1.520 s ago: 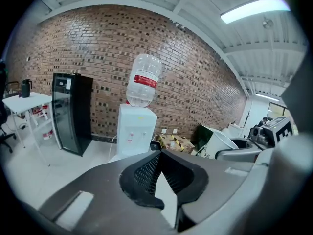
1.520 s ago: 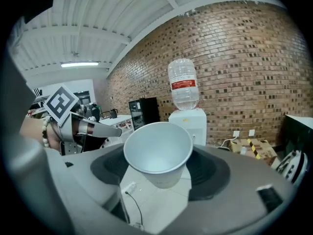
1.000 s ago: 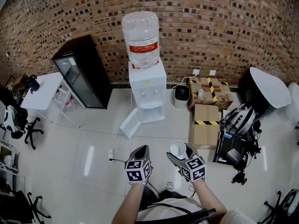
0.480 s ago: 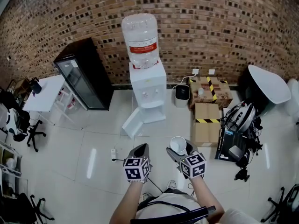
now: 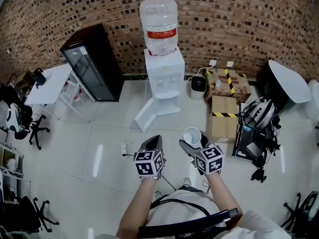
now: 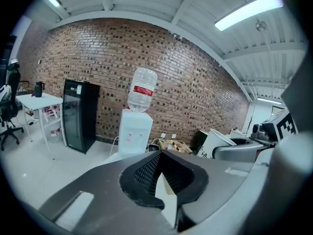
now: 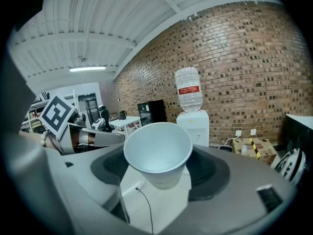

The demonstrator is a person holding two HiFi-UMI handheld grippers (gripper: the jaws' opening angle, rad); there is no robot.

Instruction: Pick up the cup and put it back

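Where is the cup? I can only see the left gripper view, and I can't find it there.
Observer: The white cup is held between the jaws of the right hand-held gripper, up in the air.
Operator: Is there water in it?
Observer: No. The right gripper view looks into its mouth, and it looks empty.
Operator: What's on the floor in front of us?
Observer: The head view shows what looks like a white power strip on the floor tiles, left of the left hand-held gripper.
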